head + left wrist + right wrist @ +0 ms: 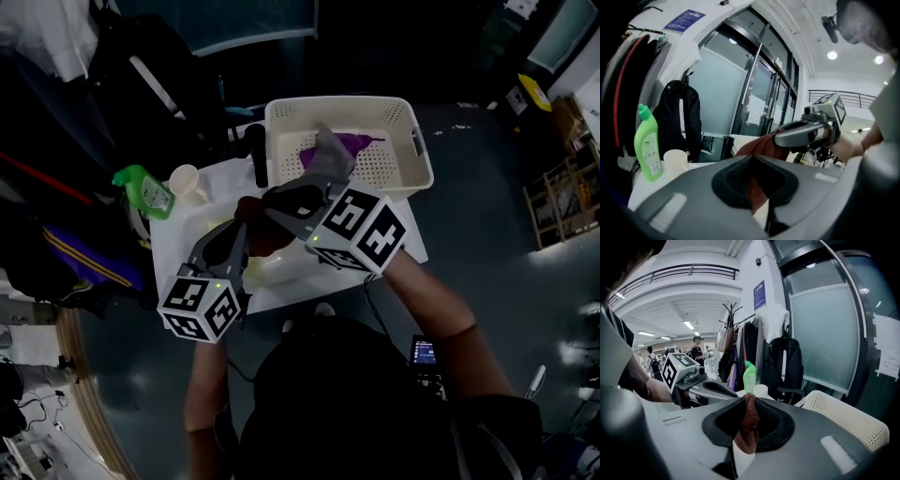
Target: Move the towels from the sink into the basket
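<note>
a: both tools have it. the left gripper (236,230) and the right gripper (281,208) are each pinched shut on the dark red towel (255,236). it hangs between them above the sink (281,270), on the near side of the basket (412,178).

b: how will it handle?

a: light and floppy, i'd say. it sags wherever it isn't pinched. two holds on its edge, set apart, look right, so it goes in spread instead of bunched.

b: and the count?

a: two grippers, one red towel in the air. left of the basket, one green bottle (145,192) and one cup (185,178). inside the basket, one purple towel (352,142) and what looks like one grey towel (328,155). whether more lie in the sink i can't tell, because the grippers cover it.
</note>
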`<state>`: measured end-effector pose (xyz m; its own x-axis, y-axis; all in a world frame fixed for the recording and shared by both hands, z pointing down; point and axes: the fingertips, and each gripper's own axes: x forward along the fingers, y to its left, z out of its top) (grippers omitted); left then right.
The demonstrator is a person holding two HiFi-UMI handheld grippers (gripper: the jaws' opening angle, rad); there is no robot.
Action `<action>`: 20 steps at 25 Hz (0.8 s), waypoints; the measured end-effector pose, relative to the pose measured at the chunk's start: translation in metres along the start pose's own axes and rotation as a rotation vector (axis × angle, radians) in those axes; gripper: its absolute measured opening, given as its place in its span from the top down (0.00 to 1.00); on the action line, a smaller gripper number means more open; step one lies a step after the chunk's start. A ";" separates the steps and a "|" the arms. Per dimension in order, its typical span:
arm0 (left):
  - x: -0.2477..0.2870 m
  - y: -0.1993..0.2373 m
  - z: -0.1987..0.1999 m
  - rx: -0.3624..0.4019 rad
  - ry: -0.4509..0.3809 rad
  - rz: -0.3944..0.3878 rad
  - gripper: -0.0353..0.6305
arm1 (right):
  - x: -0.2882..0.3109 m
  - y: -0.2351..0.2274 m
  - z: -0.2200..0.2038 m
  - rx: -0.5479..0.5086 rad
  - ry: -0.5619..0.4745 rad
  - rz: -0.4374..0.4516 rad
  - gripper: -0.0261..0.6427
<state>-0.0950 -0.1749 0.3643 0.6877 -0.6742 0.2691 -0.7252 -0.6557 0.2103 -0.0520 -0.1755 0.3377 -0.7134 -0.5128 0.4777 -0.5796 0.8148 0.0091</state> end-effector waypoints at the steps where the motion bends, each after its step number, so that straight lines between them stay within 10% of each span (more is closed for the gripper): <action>1: 0.002 -0.001 0.008 0.011 -0.007 -0.009 0.95 | -0.004 -0.005 0.008 -0.004 -0.011 -0.009 0.89; 20: 0.057 -0.014 0.070 0.110 -0.063 -0.114 0.95 | -0.103 -0.131 0.086 -0.050 -0.178 -0.389 0.89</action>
<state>-0.0432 -0.2283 0.3112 0.7683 -0.6113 0.1896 -0.6369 -0.7597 0.1311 0.0638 -0.2525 0.2118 -0.5046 -0.8197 0.2710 -0.8023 0.5612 0.2034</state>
